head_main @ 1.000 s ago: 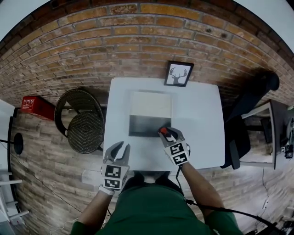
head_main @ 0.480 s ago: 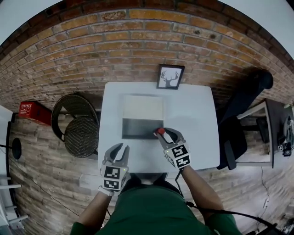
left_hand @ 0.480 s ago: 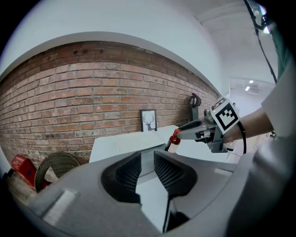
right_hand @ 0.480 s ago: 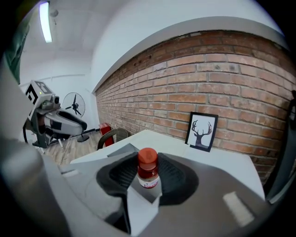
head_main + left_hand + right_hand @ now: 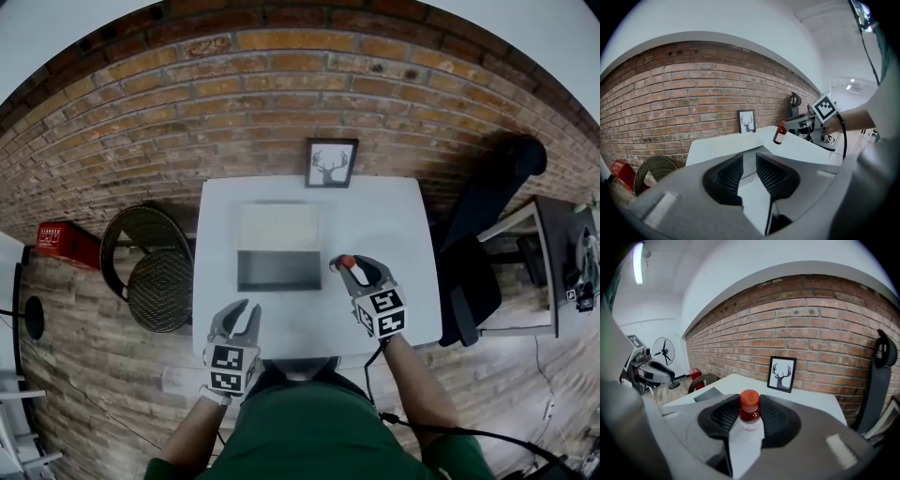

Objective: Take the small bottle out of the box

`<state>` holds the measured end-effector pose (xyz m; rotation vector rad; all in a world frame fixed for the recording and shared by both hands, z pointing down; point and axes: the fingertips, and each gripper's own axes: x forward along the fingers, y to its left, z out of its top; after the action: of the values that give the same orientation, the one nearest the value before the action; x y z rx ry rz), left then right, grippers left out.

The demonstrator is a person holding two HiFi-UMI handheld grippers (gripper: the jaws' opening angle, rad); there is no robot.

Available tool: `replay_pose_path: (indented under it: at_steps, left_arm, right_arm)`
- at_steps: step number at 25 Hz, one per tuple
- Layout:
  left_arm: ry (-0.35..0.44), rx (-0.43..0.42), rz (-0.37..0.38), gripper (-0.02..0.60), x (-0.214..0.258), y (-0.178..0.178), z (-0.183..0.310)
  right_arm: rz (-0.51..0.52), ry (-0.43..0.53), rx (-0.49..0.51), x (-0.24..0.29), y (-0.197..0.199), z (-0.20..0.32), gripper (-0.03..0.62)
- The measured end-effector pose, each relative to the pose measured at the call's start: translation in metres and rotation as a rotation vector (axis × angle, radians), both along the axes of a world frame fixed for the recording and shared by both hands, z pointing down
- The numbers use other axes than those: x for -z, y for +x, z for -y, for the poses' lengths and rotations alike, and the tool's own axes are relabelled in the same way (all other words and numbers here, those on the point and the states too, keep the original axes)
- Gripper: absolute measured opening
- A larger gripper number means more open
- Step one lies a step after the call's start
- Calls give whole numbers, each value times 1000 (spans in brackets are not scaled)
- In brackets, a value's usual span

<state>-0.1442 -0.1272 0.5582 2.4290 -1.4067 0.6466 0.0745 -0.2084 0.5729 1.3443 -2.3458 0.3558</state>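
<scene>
Both arms are out in front of the body, elbows bent, one gripper in each hand. The left gripper (image 5: 242, 311) sits on the near side of the box (image 5: 278, 272), off its left front corner, pointing away from the body, jaws apart with nothing between them. The left forearm (image 5: 192, 431) runs straight back to the torso. The right gripper (image 5: 357, 267) is up just beside the box's right front corner, jaws clamped on the small bottle (image 5: 750, 416), which stands upright with its red cap poking above the pads. The right forearm (image 5: 412, 384) angles in from the right.
</scene>
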Motion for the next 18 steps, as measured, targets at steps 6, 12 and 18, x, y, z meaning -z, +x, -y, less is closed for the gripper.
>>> replay_pose_path:
  at_steps: [6, 12, 18]
  left_arm:
    - [0, -3, 9, 94, 0, 10, 6]
    - [4, 19, 6, 92, 1, 19, 11]
    - [6, 50, 16, 92, 1, 24, 13]
  right_arm:
    - [-2, 14, -48, 7, 34, 12, 133]
    - [-22, 21, -72, 8, 64, 21, 133]
    - [-38, 13, -119, -4, 103, 33, 133]
